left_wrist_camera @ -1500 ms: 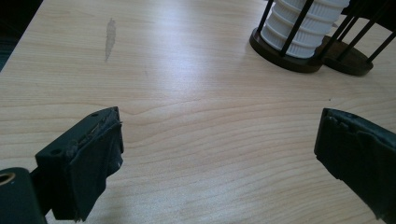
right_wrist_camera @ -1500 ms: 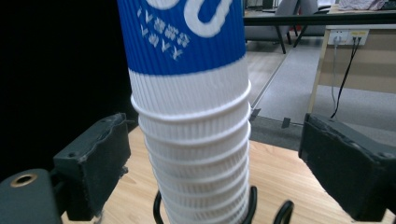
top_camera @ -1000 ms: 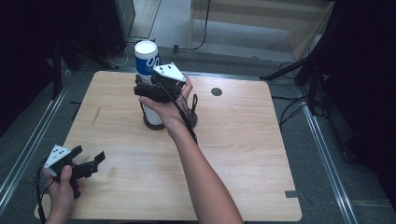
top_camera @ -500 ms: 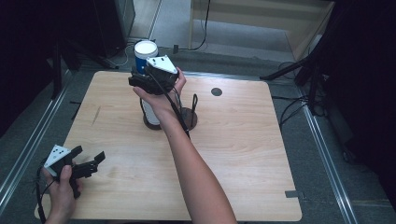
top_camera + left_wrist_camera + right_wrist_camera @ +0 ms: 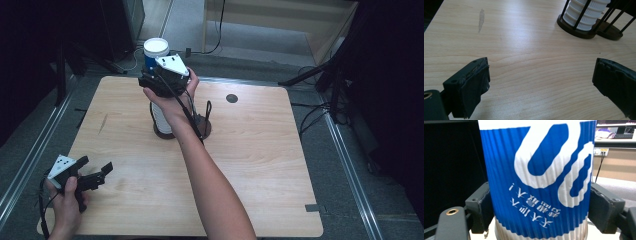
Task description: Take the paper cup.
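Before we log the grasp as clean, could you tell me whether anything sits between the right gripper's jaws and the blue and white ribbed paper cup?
Nothing visible does: the right gripper has just closed its jaws straight onto the blue and white ribbed paper cup, one on each side.

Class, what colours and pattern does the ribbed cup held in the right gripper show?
The cup is blue with a white looping mark and white lettering; clearest in the right gripper view.

So the cup (image 5: 156, 52) sits on top of the cup stack (image 5: 161, 117) in its holder (image 5: 164, 132), mid-counter (image 5: 260, 165); left claw (image 5: 97, 172) near the front-left corner.
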Tool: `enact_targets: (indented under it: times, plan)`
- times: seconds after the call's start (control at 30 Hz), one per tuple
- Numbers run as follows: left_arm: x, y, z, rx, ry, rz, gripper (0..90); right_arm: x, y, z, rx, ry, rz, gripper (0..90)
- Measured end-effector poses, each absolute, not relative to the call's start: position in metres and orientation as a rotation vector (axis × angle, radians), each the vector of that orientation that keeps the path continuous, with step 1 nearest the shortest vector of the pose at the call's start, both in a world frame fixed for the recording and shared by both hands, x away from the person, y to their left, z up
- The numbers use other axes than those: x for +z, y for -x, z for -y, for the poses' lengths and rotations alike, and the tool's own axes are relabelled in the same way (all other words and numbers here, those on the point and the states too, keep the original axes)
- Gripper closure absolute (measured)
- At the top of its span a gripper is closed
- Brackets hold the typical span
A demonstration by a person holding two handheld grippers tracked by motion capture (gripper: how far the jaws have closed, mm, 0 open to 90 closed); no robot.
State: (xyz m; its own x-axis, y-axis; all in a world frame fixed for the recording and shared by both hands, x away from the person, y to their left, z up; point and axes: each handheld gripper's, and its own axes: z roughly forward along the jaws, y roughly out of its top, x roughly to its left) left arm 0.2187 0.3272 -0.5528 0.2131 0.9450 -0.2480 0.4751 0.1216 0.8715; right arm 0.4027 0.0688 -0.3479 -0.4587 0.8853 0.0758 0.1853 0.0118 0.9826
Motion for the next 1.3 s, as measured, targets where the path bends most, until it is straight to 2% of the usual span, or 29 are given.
enact_targets:
  times: [0.77,1.3]
  plan:
    - [-0.553,-0.219,-0.327,0.604,-1.503,-1.404,2.1,-0.299,-0.395,-0.05,1.597,-1.091,-1.6,18.3]
    - [-0.553,-0.219,-0.326,0.606,-1.509,-1.401,2.1,-0.296,-0.389,-0.008,1.56,-1.11,-1.559,18.4]
